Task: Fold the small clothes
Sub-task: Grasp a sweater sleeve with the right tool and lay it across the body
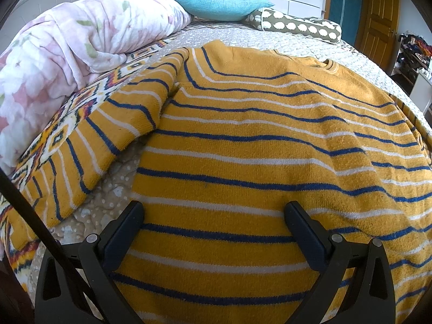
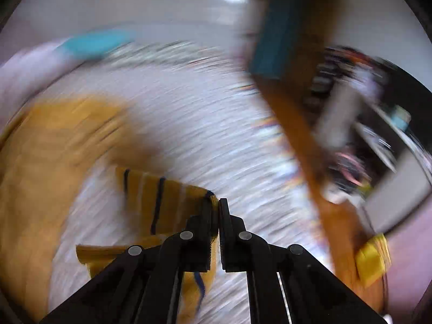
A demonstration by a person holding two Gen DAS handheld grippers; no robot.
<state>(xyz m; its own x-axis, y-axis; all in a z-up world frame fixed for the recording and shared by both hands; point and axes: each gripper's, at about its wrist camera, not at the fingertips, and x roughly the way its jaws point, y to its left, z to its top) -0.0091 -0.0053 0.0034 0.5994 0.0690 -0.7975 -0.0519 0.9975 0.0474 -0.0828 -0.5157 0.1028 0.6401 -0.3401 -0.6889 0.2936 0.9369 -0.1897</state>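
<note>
A mustard-yellow sweater (image 1: 256,145) with blue and white stripes lies spread flat on the bed, neckline at the far side. One sleeve (image 1: 108,135) stretches to the left. My left gripper (image 1: 214,210) is open and empty, hovering over the sweater's lower body, fingers wide apart. In the blurred right wrist view, my right gripper (image 2: 218,208) is shut on the end of a striped sleeve (image 2: 162,202) and holds it above the bedspread. The sweater's body (image 2: 40,162) shows as a yellow blur at left.
A pink floral duvet (image 1: 67,54) is bunched at the left. A blue pillow (image 1: 221,2) and a dotted bolster (image 1: 294,24) lie at the head of the bed. A wooden door (image 1: 378,19) and cluttered shelves (image 1: 415,54) stand to the right. The bed's wooden edge (image 2: 310,140) runs at right.
</note>
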